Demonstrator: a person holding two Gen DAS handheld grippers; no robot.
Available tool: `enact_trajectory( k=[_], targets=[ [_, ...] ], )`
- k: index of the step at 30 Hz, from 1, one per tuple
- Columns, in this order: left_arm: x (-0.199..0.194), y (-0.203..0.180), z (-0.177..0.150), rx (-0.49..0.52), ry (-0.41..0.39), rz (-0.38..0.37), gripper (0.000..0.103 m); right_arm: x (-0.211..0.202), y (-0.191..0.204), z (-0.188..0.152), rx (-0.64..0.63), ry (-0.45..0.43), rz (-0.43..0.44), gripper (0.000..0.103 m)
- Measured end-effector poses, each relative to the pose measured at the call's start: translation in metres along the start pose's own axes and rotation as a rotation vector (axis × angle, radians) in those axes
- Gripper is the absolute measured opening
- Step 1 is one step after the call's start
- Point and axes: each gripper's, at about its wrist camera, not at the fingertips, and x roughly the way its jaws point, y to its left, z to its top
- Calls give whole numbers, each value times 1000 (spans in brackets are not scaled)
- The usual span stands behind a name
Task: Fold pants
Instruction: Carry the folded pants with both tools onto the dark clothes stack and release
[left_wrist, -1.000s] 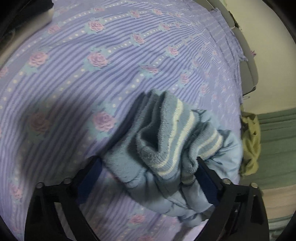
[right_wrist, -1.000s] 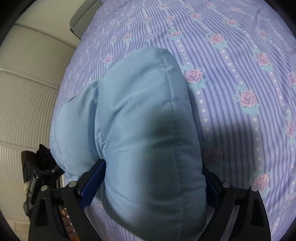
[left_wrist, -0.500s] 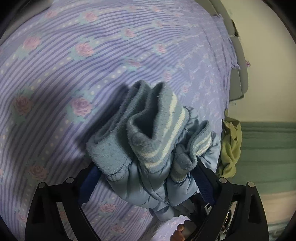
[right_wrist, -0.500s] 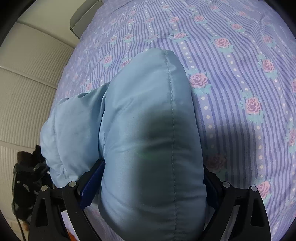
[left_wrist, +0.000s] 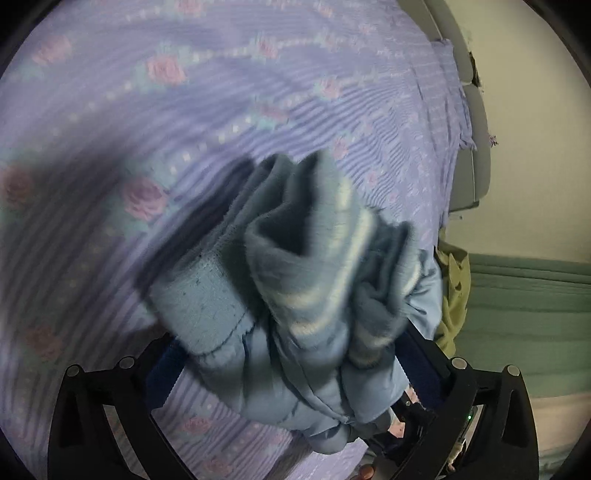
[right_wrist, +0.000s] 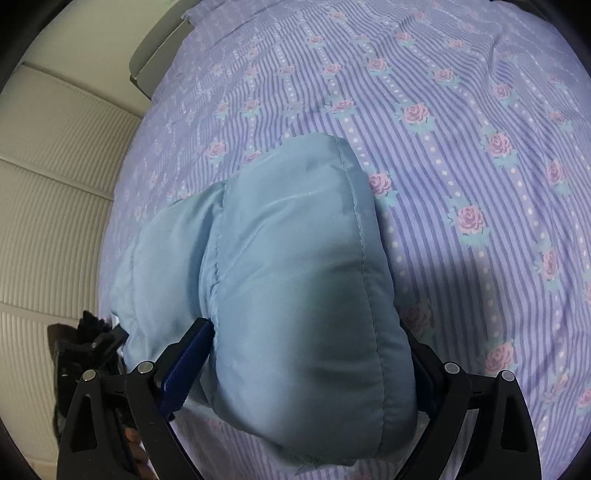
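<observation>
No text, label, brand, number or sign can be read in either view. The bedsheet carries only a printed pattern — stripes, dots and roses — and no lettering. The pale blue pants show plain fabric and stitching, with no tag or logo visible. The left wrist view is blurred, so any small print there — perhaps on the striped cuff — could not be made out.
</observation>
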Motion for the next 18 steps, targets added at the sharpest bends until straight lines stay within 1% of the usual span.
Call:
enact_trajectory(
  k=[1, 3, 6, 8, 9, 11, 12, 13, 15, 18],
  targets=[
    [2, 0, 0, -2, -3, 4, 103, 4, 1, 1, 6, 4, 2, 94],
    [4, -2, -1, 31, -19, 37, 103, 8, -3, 2, 3, 9, 17, 94],
    [4, -7, -1, 85, -20, 82, 91, 13, -12, 0, -8, 23, 27, 94],
    [1, -8, -2, 105, -23, 97, 78, 14, -13, -1, -18, 29, 29, 93],
    [-1, -10, -2, 118, -22, 105, 74, 14, -11, -2, -27, 28, 22, 91],
    [-6, -14, -3, 146, -24, 120, 64, 11, -8, -5, -41, 28, 22, 81],
    [-8, -18, -4, 168, -27, 133, 62, 9, -6, -6, -48, 27, 16, 76],
    [-9, -23, -5, 188, -30, 146, 59, 6, -3, -7, -60, 24, 9, 73],
    [-11, -34, -10, 244, -39, 183, 55, -3, 2, -8, -71, 21, 1, 63],
    [-15, -53, -18, 332, -54, 225, 51, -15, 9, -9, -108, 3, -21, 55]
  ],
)
